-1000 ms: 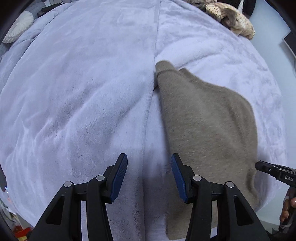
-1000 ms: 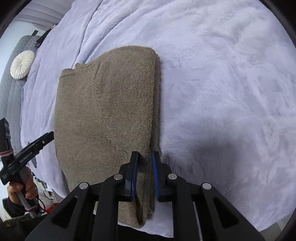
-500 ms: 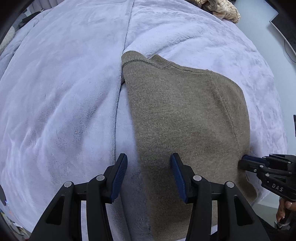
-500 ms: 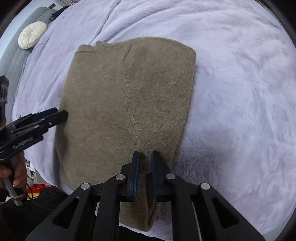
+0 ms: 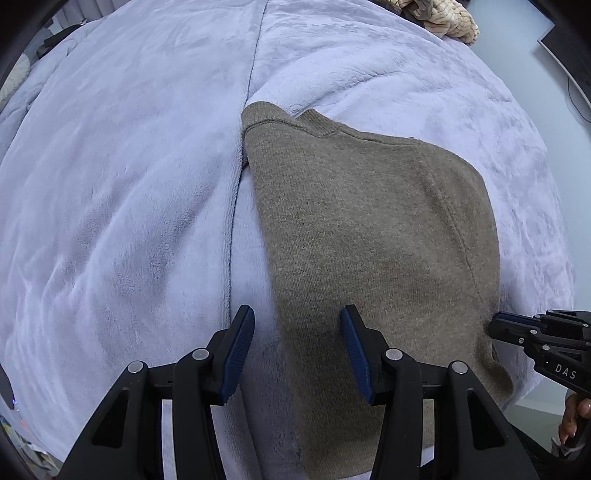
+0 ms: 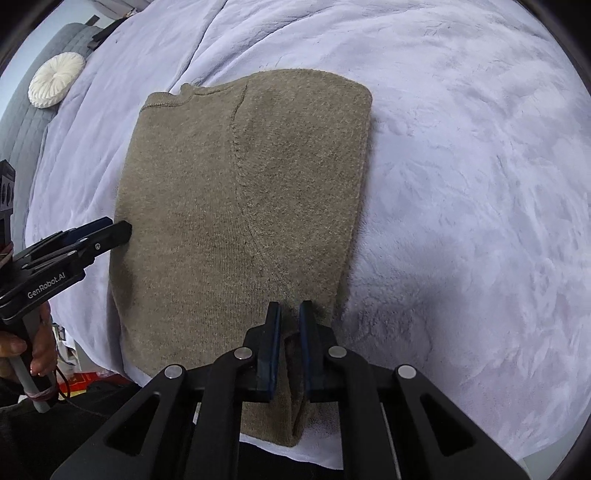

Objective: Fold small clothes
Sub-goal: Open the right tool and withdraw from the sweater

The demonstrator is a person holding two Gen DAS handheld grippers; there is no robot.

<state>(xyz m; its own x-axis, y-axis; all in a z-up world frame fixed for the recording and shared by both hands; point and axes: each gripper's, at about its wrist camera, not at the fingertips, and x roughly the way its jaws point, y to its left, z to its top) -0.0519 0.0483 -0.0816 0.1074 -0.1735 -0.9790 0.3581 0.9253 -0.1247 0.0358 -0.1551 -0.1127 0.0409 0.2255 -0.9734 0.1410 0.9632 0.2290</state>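
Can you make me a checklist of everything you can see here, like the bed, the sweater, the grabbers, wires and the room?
Surface: blanket, pale lilac and fluffy, with a seam running up it.
Job's things: sweater, brown knit, lying flat and folded, near edge at the blanket's edge.
Clutter: round white cushion far off; woven basket at the far edge.
Grippers: right gripper shut on the sweater's near right edge; left gripper open, fingers straddling the sweater's left edge, nothing pinched.
Cables: thin dark cord below the left hand; what it joins is unclear.
Surroundings: grey quilted headboard behind the cushion; dark screen by a pale wall.
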